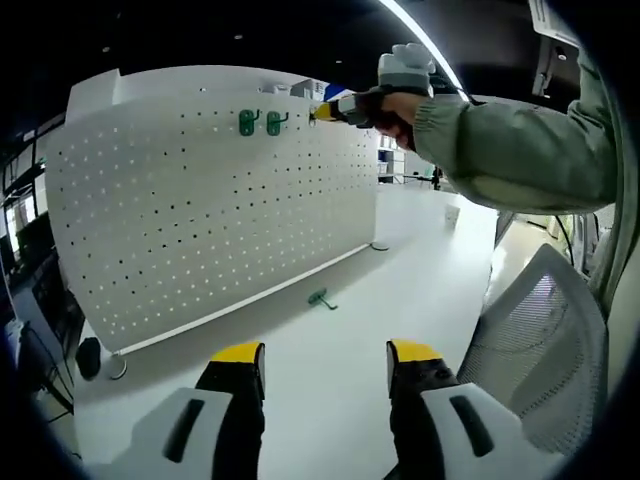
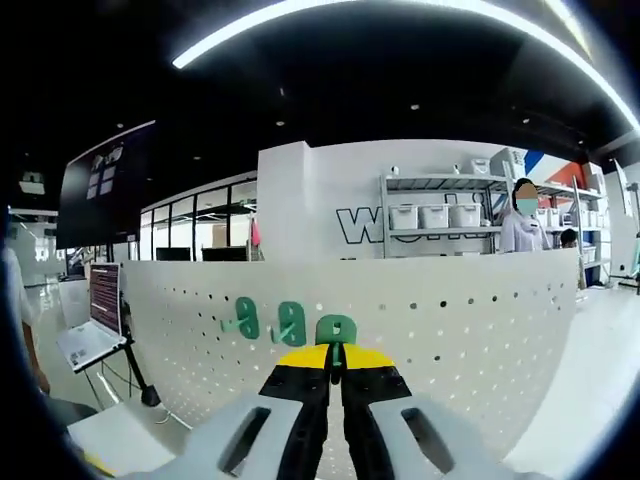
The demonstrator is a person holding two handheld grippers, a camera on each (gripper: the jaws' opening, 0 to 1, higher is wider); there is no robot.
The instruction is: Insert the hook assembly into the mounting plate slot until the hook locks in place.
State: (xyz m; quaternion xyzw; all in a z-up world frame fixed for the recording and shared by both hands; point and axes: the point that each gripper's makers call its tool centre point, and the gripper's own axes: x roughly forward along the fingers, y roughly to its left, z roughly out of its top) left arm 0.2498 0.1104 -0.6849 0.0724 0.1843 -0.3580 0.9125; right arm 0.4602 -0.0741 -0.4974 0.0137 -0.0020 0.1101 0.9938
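White table [image 1: 400, 300] across the left gripper view, bare but for a few small things; on it, upright along its far side, a large white pegboard [image 1: 200, 200] on rounded feet, dotted with rows of holes, seen again close up in the right gripper view [image 2: 450, 320]; to the right of the table, a white mesh office chair [image 1: 540, 340]; above that, a green-sleeved arm [image 1: 520, 150] reaching toward the board's top edge.

Left gripper [image 1: 326, 362] low over the table, jaws wide apart, nothing between them.

Right gripper [image 2: 336, 358] up against the pegboard's top row, yellow-tipped jaws pinched nearly together on a green hook [image 2: 335, 330] whose plate sits against the board; same gripper visible in the left gripper view [image 1: 330, 110] at the board's upper right.

Two more green hooks already hanging on the top row, just left of the held one [image 2: 246, 318] [image 2: 290, 322], also visible from the left gripper view [image 1: 248, 122] [image 1: 275, 121].

One loose green hook [image 1: 320, 297] lying flat on the table, near the board's base.

Background: shelving with white bins [image 2: 435, 215]; a laptop on a stand [image 2: 95, 320] at left.
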